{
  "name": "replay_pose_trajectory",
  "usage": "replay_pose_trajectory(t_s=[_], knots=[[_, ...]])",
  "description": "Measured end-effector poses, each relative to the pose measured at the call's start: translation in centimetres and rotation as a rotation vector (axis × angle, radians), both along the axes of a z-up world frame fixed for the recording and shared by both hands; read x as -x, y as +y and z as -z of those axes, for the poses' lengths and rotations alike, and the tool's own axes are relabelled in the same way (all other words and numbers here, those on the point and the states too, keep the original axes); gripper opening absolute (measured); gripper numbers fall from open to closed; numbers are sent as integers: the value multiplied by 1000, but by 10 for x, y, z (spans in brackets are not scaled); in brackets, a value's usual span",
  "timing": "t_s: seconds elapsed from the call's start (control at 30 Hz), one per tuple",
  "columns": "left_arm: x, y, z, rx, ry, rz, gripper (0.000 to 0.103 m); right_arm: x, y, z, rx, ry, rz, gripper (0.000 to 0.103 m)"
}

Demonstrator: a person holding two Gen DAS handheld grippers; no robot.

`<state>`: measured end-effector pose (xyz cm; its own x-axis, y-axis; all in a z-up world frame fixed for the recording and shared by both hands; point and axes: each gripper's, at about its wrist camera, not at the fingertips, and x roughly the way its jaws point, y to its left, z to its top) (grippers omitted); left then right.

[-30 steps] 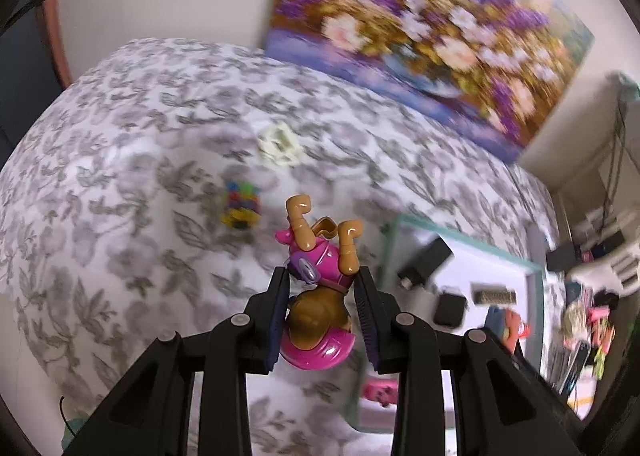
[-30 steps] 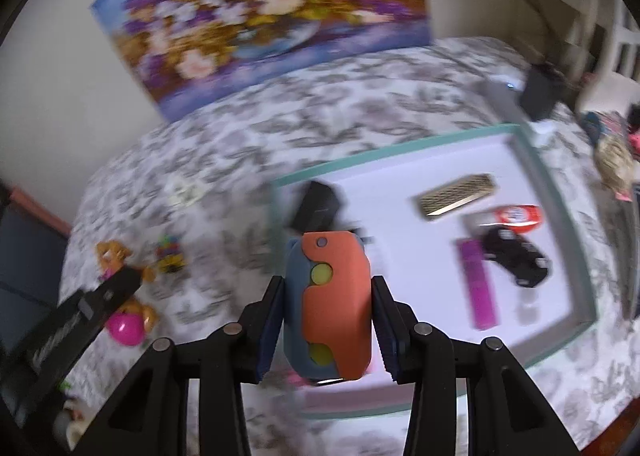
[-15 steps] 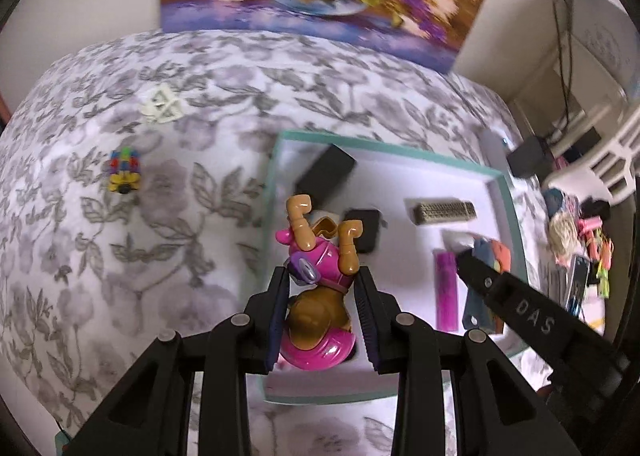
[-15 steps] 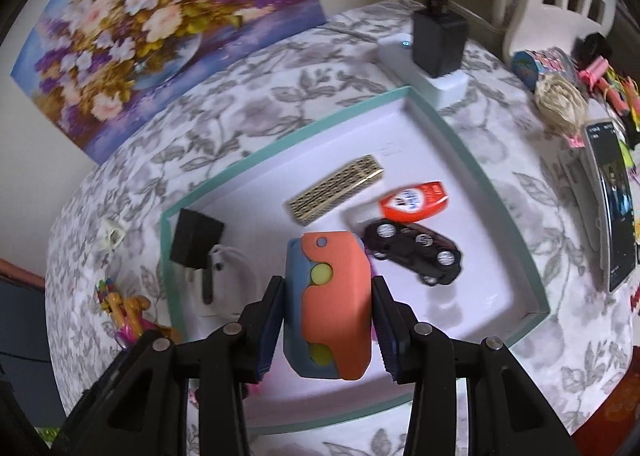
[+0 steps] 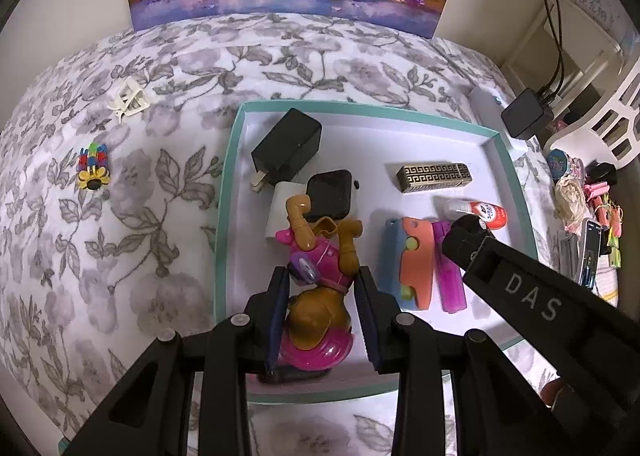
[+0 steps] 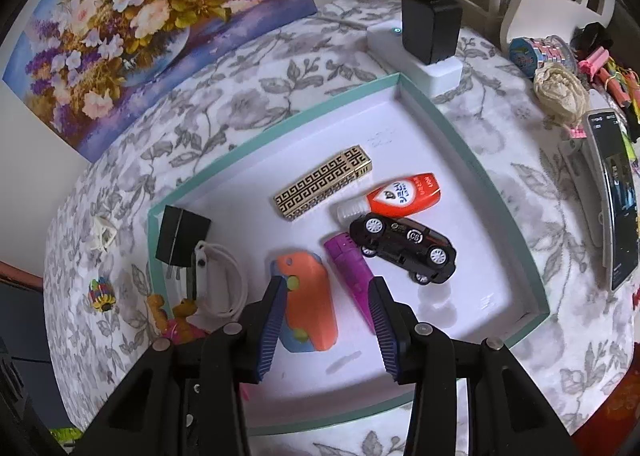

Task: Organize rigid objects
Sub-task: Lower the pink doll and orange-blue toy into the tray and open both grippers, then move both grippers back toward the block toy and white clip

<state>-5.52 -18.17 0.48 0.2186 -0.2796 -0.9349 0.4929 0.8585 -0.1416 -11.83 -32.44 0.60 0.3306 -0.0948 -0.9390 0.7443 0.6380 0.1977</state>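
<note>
Holding my left gripper (image 5: pixel 323 310) clamped on dog figure (image 5: pixel 320 284), legs pointing away over tray (image 5: pixel 224 215); right gripper (image 6: pixel 328 320) jaws spread around flat-lying orange case (image 6: pixel 308 308), lengthwise.

Surface w/ grey floral cloth (image 5: pixel 168 223). Directly on it: teal-rimmed tray (image 5: pixel 225 191), white clip (image 5: pixel 129 100) & multicolour small toy (image 5: pixel 93 171), both left of tray & well apart from it. White power strip (image 6: pixel 416 57) at tray's far right corner; phone (image 6: pixel 614 195) & trinkets (image 6: pixel 560 91) right of tray.
</note>
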Motion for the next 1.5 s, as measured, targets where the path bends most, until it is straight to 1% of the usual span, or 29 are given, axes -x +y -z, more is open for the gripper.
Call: replay_pose_trajectory(t_s=[0.17, 0.23, 0.33, 0.4, 0.47, 0.53, 0.6, 0.77, 1.07, 1.3, 1.43, 1.47, 1.5], knots=[[-4, 0, 6, -10, 18, -7, 35, 0, 0, -1, 8, 1, 5, 46], [-6, 0, 7, -14, 16, -10, 35, -1, 0, 1, 4, 4, 9, 48], [-8, 1, 8, -16, 22, -14, 35, -2, 0, 3, 0, 15, 13, 55], [-10, 1, 9, -19, 32, -18, 35, -3, 1, 4, 5, 21, 13, 57], [-11, 2, 11, -21, 42, -18, 35, -3, 2, 4, 8, 24, 12, 62], [-11, 2, 11, -19, 46, -16, 37, -4, 2, 4, 11, 27, 14, 67], [-12, 2, 11, -13, 48, -16, 43, -4, 2, 4, 16, 30, 15, 70], [-14, 5, 9, -9, 50, -28, 44, -4, 0, 5, 24, 39, 17, 78], [-22, 22, -3, 26, 48, -80, 44, -3, 0, -4, 51, 23, 32, 80], [-39, 47, -9, 25, 27, -172, 44, -4, 1, -3, 58, 33, 27, 80], [-52, 64, -8, 24, 36, -232, 44, -8, 7, -2, 65, 41, 6, 80], [-55, 68, -8, 25, 39, -248, 45, -9, 8, -2, 69, 45, 1, 80], [-58, 73, -7, 24, 42, -266, 50, -10, 10, -2, 72, 47, -3, 80]])
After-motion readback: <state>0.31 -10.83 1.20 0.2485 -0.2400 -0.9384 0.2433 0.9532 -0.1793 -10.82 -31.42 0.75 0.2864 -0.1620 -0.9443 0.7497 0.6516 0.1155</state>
